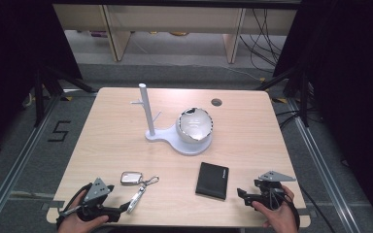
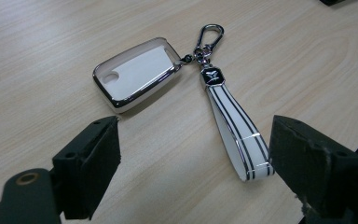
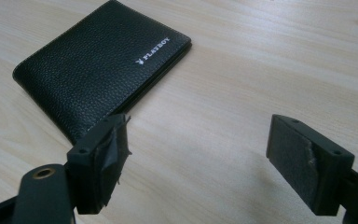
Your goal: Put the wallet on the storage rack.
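A chrome-edged white car key fob with a white, black-striped loop strap lies flat near the table's front left. A black pebbled-leather bifold wallet lies closed, front right.

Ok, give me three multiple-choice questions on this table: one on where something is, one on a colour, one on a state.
1. Where does the wallet lie?
A. near the right gripper
B. on the white stand
C. beside the table's hole

2. What colour is the wallet?
A. brown
B. black
C. white

3. How do the left gripper's jaws stand?
A. shut on the strap
B. shut on the key fob
C. open, holding nothing

Key: A, it lies just left of that gripper; B, black grained leather; C, the pads stand apart above the table.
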{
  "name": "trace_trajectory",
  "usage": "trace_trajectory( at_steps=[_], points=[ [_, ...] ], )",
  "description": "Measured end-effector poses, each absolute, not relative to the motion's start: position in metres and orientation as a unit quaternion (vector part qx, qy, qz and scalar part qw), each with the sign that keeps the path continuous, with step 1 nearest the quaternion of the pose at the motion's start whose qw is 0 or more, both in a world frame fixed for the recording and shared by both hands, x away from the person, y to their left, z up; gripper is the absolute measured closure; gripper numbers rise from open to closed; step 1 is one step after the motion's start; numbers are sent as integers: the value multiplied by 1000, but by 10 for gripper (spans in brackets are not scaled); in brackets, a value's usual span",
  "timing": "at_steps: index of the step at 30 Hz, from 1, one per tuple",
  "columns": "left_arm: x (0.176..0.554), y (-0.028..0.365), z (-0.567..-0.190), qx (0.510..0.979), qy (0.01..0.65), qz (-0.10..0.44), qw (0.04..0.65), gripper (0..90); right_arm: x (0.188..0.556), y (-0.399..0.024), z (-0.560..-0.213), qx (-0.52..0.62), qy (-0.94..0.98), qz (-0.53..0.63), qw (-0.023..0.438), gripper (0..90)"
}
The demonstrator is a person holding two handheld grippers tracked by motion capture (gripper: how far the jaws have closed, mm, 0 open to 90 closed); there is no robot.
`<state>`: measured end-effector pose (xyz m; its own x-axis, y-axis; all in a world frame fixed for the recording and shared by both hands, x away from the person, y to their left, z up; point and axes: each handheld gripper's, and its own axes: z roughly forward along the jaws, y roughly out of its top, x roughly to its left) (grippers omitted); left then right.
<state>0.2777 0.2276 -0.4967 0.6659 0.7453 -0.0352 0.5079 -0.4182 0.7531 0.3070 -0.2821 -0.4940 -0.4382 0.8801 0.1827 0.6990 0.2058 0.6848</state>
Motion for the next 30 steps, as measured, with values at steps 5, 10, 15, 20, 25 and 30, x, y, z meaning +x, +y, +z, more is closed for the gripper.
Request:
trace_trajectory(
  at_steps=[5, 10, 15, 20, 25, 30],
  points=[
    [279, 227, -495, 828, 376, 152, 387, 168, 309, -285, -493, 502, 775, 358, 136, 216],
    [280, 222, -492, 830, 370, 148, 390, 182, 309, -285, -493, 503, 776, 358, 133, 216],
    [285, 215, -486, 831, 368, 147, 391, 185, 309, -285, -492, 505, 774, 359, 134, 216],
    [291, 202, -479, 841, 348, 143, 388, 257, 308, -284, -492, 503, 774, 358, 137, 218],
    [309, 170, -470, 860, 306, 130, 386, 369, 307, -282, -489, 499, 777, 360, 137, 226],
    [330, 142, -464, 872, 277, 118, 385, 475, 302, -278, -488, 503, 773, 364, 127, 238]
  ],
)
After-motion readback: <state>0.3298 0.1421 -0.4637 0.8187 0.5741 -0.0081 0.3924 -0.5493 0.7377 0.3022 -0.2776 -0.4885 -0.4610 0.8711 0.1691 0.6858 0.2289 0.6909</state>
